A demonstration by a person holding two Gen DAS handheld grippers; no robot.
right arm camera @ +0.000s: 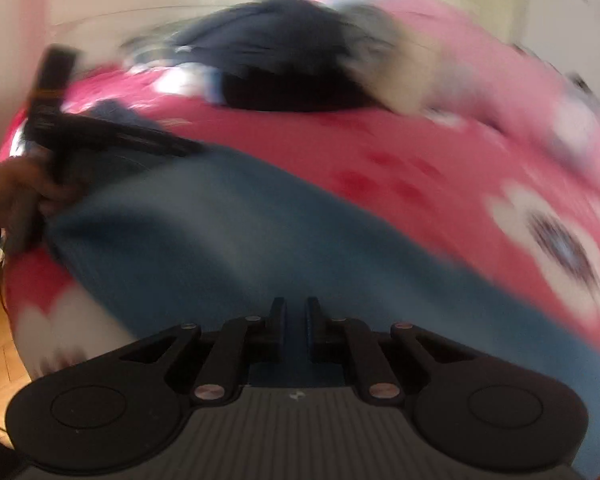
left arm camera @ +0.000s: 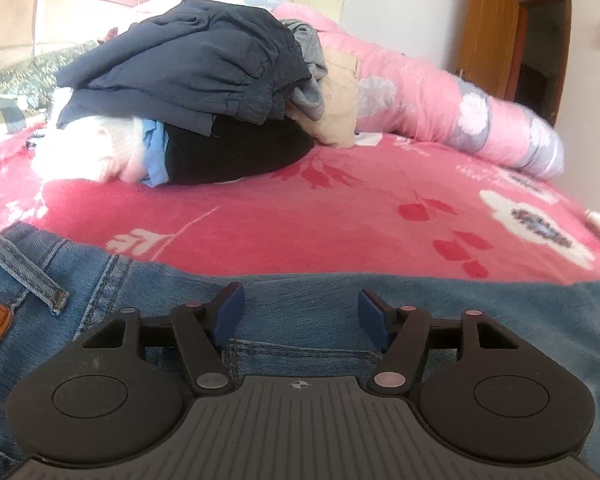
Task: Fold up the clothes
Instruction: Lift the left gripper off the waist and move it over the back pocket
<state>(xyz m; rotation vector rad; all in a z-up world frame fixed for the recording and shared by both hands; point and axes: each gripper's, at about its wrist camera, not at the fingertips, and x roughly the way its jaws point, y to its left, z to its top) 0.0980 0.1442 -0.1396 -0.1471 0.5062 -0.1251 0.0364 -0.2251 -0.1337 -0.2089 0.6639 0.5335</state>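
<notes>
Faded denim jeans (left arm camera: 308, 300), fleecy bedspread (left arm camera: 300, 216)

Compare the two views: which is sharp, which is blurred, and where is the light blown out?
Left wrist view: sharp, jeans stitching crisp, white cloth in the pile blown out. Right wrist view: smeared by motion, jeans and pile streaked; only the right gripper stays crisp.

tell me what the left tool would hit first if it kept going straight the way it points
Most likely the jeans: the left tool points shallowly down with its jaws open right above the denim. The red bedsheet lies beyond.
</notes>
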